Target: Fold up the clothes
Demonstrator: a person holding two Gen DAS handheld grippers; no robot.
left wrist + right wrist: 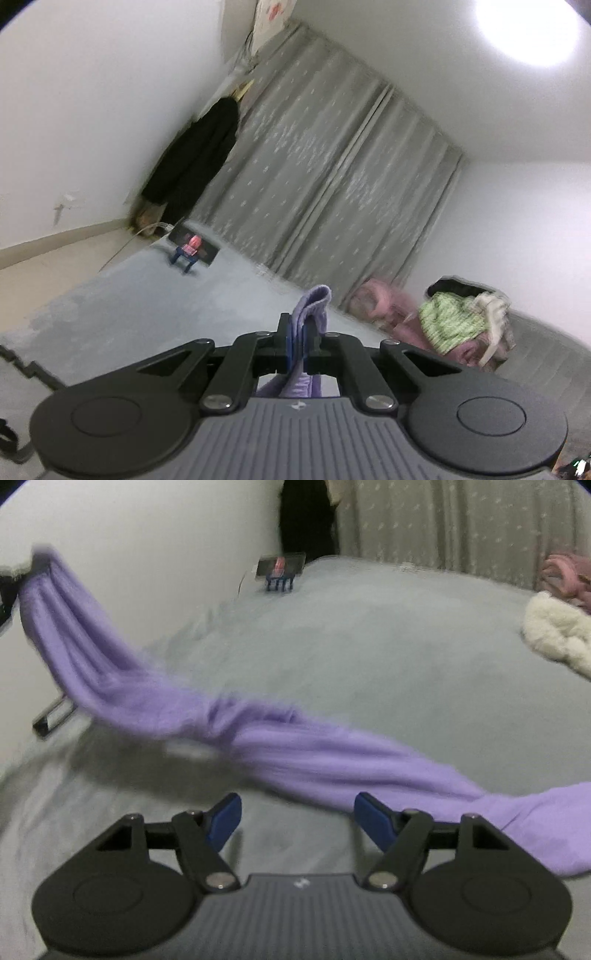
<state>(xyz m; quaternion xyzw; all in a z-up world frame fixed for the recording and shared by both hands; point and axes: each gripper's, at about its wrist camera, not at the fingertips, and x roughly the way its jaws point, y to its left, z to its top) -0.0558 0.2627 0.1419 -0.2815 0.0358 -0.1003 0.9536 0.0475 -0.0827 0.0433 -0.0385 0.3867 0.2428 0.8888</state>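
From the left wrist, a grey bed (155, 288) meets patterned grey curtains (332, 177) and white walls; soft clothes (454, 325) are heaped at the far right. The left hand-held gripper (300, 343) is pinched on a fuzzy purple garment (314, 306). From the right wrist, that garment (295, 746) stretches in a twisted band across the bed (369, 646), just beyond the spread, empty right hand-held gripper (297, 821).
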